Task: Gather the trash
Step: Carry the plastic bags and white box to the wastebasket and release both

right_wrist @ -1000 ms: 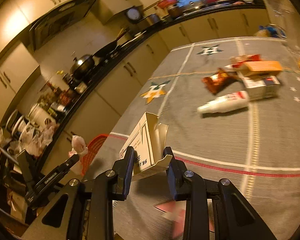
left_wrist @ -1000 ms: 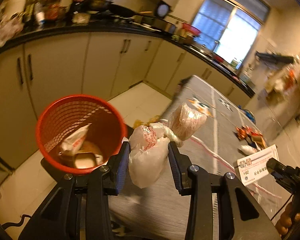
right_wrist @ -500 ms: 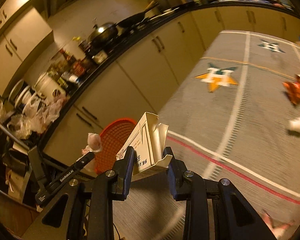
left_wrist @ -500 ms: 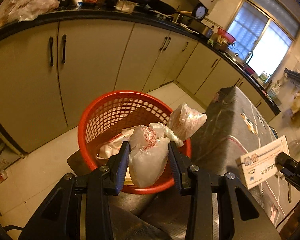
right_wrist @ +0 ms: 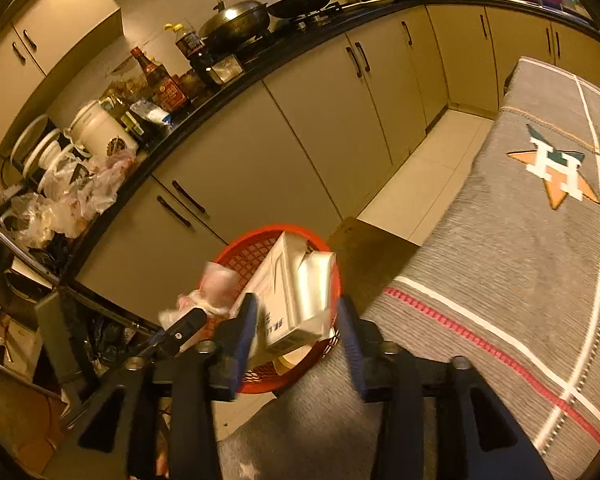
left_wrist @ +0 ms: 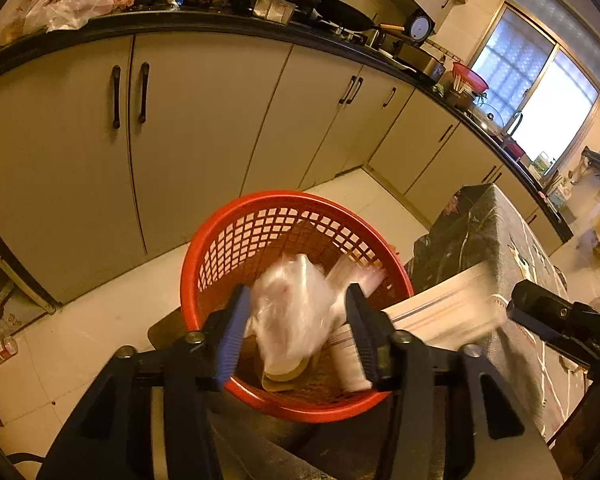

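The red mesh basket (left_wrist: 236, 248) stands on the floor beside the table; it also shows in the right wrist view (right_wrist: 236, 260). My left gripper (left_wrist: 296, 320) is open over it, and the blurred plastic bag (left_wrist: 292, 304) drops between its fingers. My right gripper (right_wrist: 296, 320) is open above the basket's rim, and the white cardboard box (right_wrist: 292, 300) falls loose between its fingers. The box shows blurred in the left wrist view (left_wrist: 440, 312), right of the basket. Other trash lies at the basket's bottom (left_wrist: 284, 376).
Beige cabinets (left_wrist: 200, 120) under a cluttered black counter stand behind the basket. The table with a grey star-patterned cloth (right_wrist: 520, 240) is to the right. The tiled floor (left_wrist: 80, 340) surrounds the basket. A bottle (left_wrist: 2, 350) lies on the floor at far left.
Both grippers moved over the basket and opened. The plastic bag and the box have come loose and are falling toward the basket.
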